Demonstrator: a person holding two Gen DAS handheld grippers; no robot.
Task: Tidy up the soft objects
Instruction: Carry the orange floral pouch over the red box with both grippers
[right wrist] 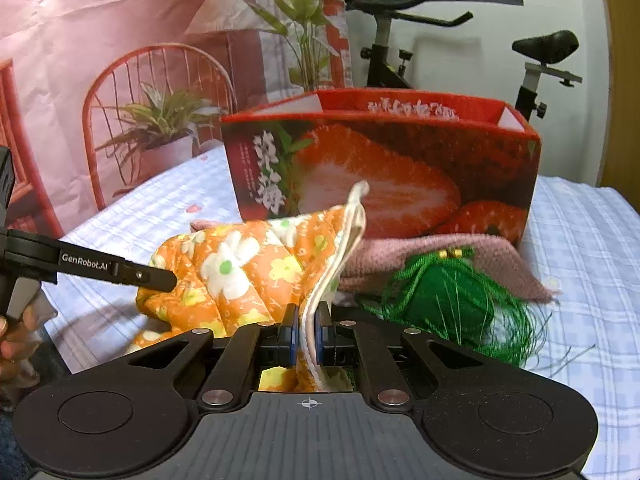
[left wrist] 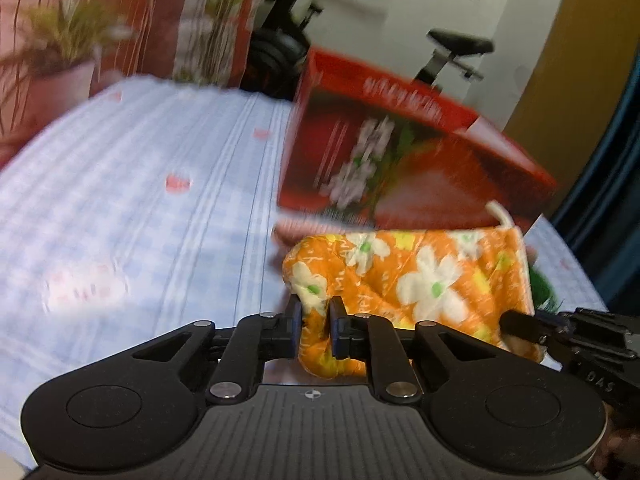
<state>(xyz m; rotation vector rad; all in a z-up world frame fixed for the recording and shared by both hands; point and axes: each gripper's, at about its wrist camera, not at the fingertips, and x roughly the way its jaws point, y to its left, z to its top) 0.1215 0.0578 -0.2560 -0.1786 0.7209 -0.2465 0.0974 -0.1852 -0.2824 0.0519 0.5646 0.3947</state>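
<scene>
A: Two grippers, one piece of cloth between them. The left gripper (left wrist: 316, 320) has its pads pinched on the rounded thumb end of the orange floral oven mitt (left wrist: 420, 280), with a fold of the fabric bunched between the fingers (left wrist: 295, 316).

B: And the other end?

A: The right gripper (right wrist: 307, 336) is clamped on the mitt's white-trimmed cuff. The cream binding runs straight down through the narrow slot between the two pads, and the jaws are squeezed nearly together on it.

B: So the mitt spans from one pair of fingers to the other?

A: Yes. From the right wrist view it stretches away to the left of those fingers, towards the left gripper's fingertip at its far end. Its hanging loop (right wrist: 358, 196) stands up just beyond the right fingers.

B: What lies past the mitt?

A: Just right of the right fingers sits a green tasselled bundle (right wrist: 452, 300), on a folded pink towel (right wrist: 432, 258). Behind both stands an open red strawberry box (right wrist: 400, 160), close beyond the mitt. Everything rests on a blue checked bedspread (right wrist: 592, 240).

B: Further out?

A: A printed pink backdrop (right wrist: 120, 40) with a chair and plants to the left, and an exercise bike (right wrist: 536, 60) behind the box.
</scene>
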